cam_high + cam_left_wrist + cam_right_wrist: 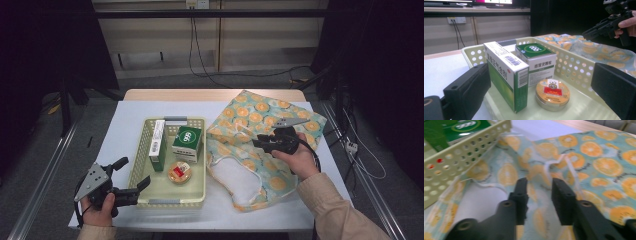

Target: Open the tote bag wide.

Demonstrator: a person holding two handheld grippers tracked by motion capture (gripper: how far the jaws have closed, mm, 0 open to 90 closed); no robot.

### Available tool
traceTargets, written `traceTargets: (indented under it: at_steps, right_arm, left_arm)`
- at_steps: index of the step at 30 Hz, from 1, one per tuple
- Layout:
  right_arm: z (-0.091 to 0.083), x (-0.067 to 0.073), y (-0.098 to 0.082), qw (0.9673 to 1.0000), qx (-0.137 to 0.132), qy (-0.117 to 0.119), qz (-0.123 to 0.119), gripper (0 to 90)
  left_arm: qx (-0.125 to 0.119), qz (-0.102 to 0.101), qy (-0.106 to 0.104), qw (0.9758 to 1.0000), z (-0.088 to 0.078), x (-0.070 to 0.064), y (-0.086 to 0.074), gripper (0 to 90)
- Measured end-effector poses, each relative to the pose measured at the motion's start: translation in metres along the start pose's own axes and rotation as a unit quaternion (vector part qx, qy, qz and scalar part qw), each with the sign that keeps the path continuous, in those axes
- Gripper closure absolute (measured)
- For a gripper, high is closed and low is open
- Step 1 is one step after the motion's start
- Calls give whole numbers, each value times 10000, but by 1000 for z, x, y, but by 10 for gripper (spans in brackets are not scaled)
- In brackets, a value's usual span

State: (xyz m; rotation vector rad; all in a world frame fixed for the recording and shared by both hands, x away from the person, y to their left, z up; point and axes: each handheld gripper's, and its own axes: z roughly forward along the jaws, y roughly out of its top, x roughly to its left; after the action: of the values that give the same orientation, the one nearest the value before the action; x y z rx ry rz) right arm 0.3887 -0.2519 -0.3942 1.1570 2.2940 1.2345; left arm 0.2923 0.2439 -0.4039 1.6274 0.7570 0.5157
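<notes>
High view: a pale yellow perforated basket (141,172) sits mid-counter on a white counter (125,115). Inside it, a tall green-and-white box (157,145) stands at 9 o'clock, a green 999 box (187,143) at 1 o'clock, and a round orange tin (179,172) at 5 o'clock. At 3 o'clock of the basket lies an orange-slice print bag (260,117), touching the basket's side. The left tongs (131,175) are spread at the basket's 7 o'clock corner. The right tongs (257,142) hover over the bag.

Left gripper view: the spread jaws frame the tall box (507,75), the 999 box (536,61) and the tin (552,93) in the basket (574,67); the other gripper shows at 2 o'clock.

Right gripper view: the right tongs (537,195) stand slightly parted, pinching nothing, over the bag (599,162) and its white cord (571,170); the basket (461,157) is at 10 o'clock.
</notes>
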Motion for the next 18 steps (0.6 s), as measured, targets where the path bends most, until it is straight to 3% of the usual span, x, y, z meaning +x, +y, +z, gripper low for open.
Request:
traceTargets:
  at_steps: [3, 6, 11, 15, 18]
  right_arm:
    - [7, 6, -3, 9998, 106, 168, -43, 827]
    - [19, 4, -12, 9994, 293, 166, -123, 812]
    - [36, -7, -30, 9985, 543, -28, -72, 755]
    - [41, -14, -39, 9964, 767, -300, -206, 672]
    - [42, -19, -44, 9964, 744, -360, -213, 641]
  left_arm:
    - [-7, 41, -5, 10000, 0, 1, 0, 24]
    - [-2, 30, -4, 10000, 0, 1, 0, 24]
    - [-2, 28, -5, 10000, 0, 2, 0, 24]
    - [16, 24, 6, 10000, 0, 2, -1, 24]
    - [24, 33, 6, 10000, 0, 2, -1, 24]
